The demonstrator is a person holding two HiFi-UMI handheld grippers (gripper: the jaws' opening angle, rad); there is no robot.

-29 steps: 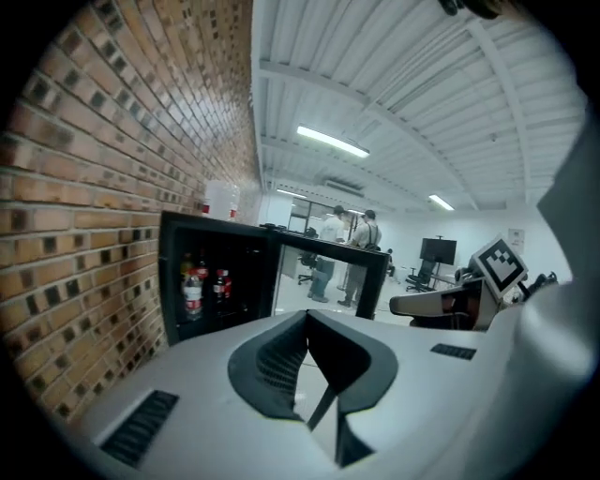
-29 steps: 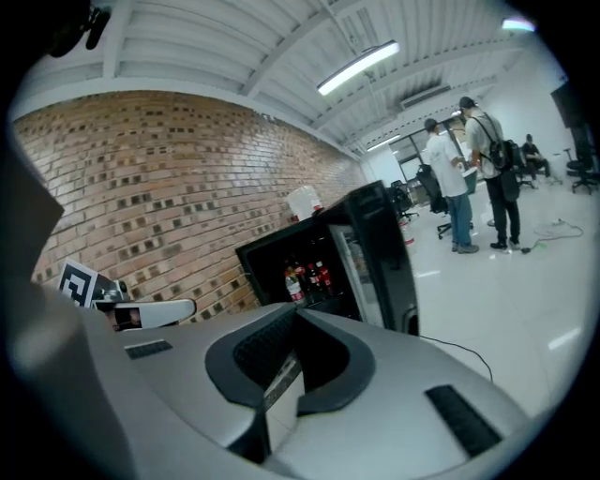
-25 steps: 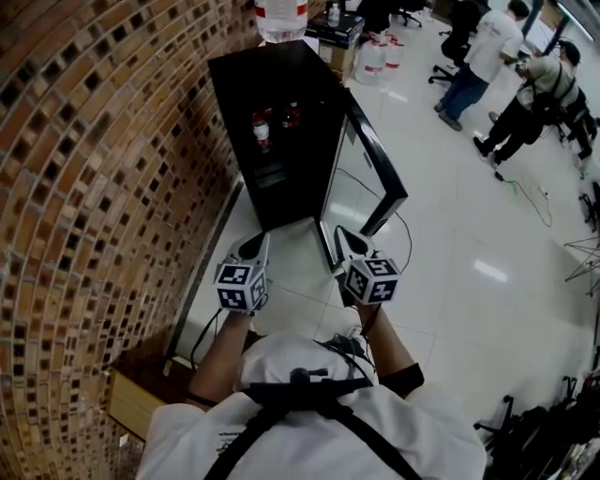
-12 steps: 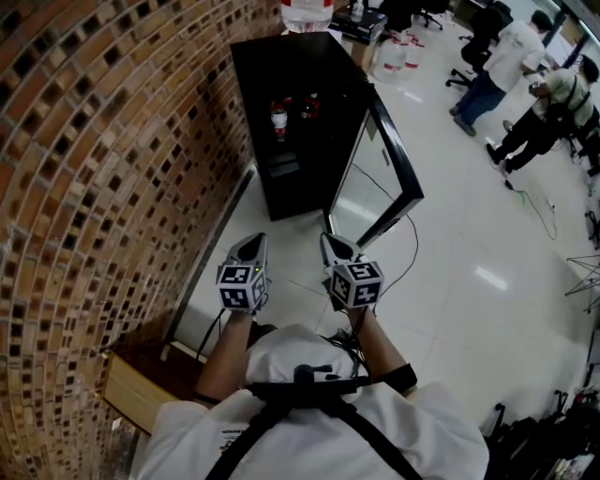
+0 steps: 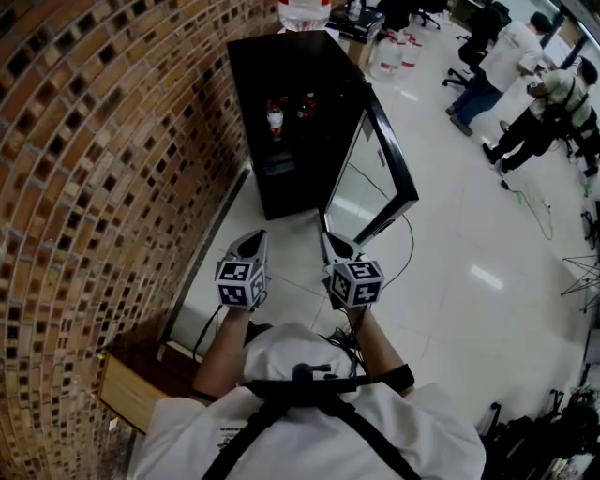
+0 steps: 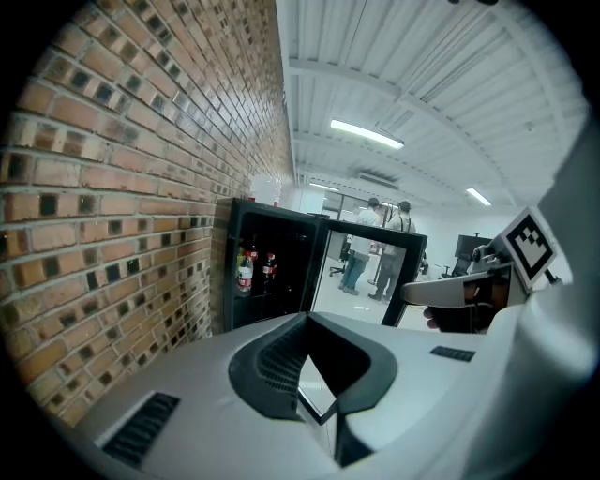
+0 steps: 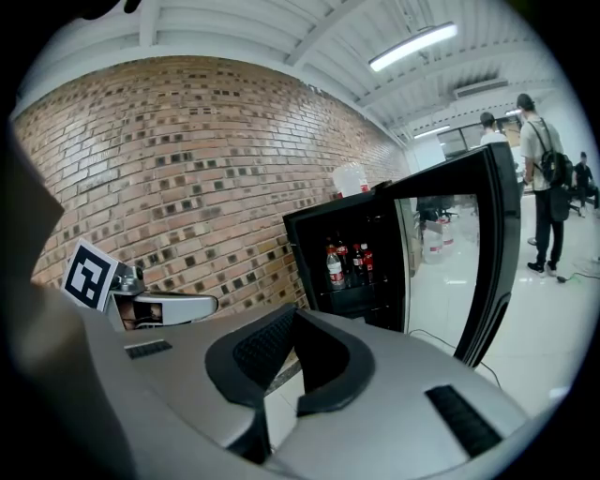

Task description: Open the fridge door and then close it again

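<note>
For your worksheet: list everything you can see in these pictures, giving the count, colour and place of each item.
Fridge: one, black, against the brick wall, door open.
Fridge door: one, glass in a black frame, swung out toward the person.
Bottles: at least three, red labels, on a shelf inside the fridge.
Water jug: one, clear with a red band, on top of the fridge.
Brick wall: one, brown, left side.
Floor: white, glossy.
Cable: one, black, on the floor by the door.
Wooden box: one, light brown, lower left by the wall.
People: at least two, standing far upper right.
Left gripper: grey, shut, empty.
Right gripper: grey, shut, empty.
</note>
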